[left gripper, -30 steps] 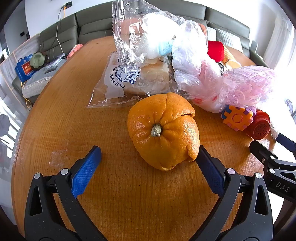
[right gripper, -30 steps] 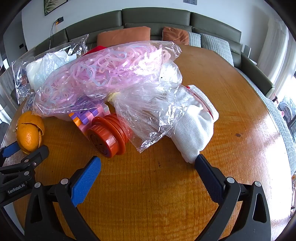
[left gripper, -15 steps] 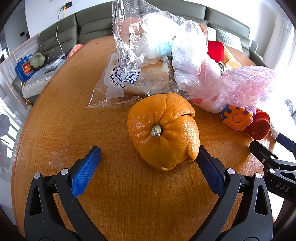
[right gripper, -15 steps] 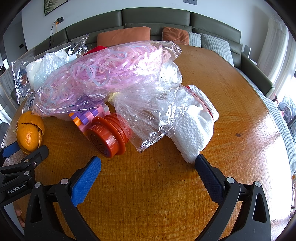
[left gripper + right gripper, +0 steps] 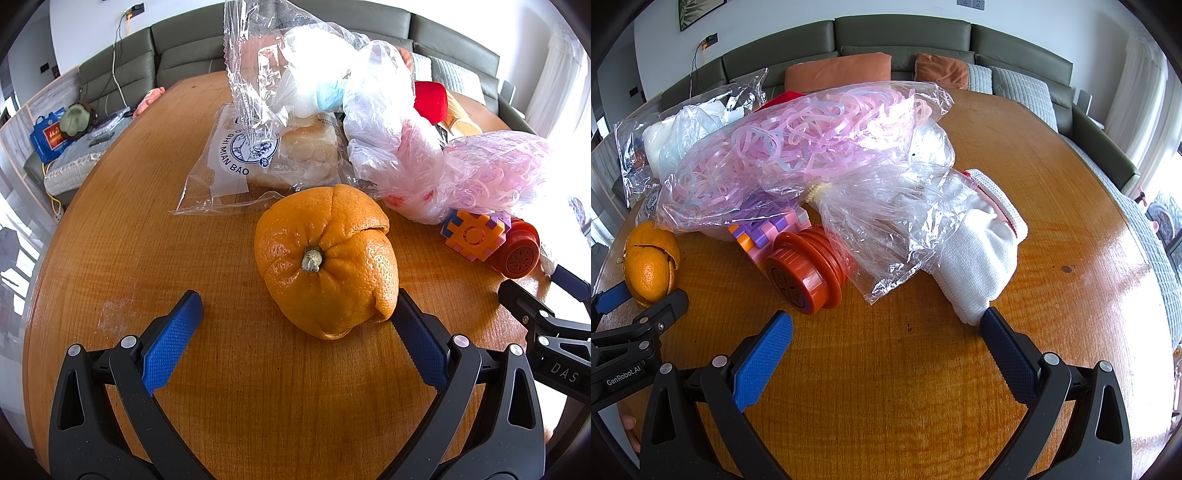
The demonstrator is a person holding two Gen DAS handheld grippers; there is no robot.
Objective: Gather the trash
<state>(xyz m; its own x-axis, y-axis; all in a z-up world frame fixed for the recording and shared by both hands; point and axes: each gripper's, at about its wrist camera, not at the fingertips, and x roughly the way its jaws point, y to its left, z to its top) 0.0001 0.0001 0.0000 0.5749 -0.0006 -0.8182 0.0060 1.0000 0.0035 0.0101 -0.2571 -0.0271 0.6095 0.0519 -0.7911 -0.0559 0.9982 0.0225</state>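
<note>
An orange peel shell (image 5: pixel 327 260) sits on the round wooden table (image 5: pixel 129 229); it also shows at the left of the right wrist view (image 5: pixel 650 264). My left gripper (image 5: pixel 295 325) is open, its right finger (image 5: pixel 417 339) touching the peel's lower right. A clear bread bag (image 5: pixel 258 155), crumpled plastic bags (image 5: pixel 384 122) and a bag of pink rubber bands (image 5: pixel 798 147) lie behind. My right gripper (image 5: pixel 882 343) is open and empty, its right finger (image 5: pixel 1004 347) next to a white cloth (image 5: pixel 979 254).
An orange-red plastic lid (image 5: pixel 805 269) and a coloured toy block (image 5: pixel 472 236) lie between the two grippers. A red object (image 5: pixel 430 99) sits at the back. A green sofa (image 5: pixel 905 37) with cushions runs behind the table.
</note>
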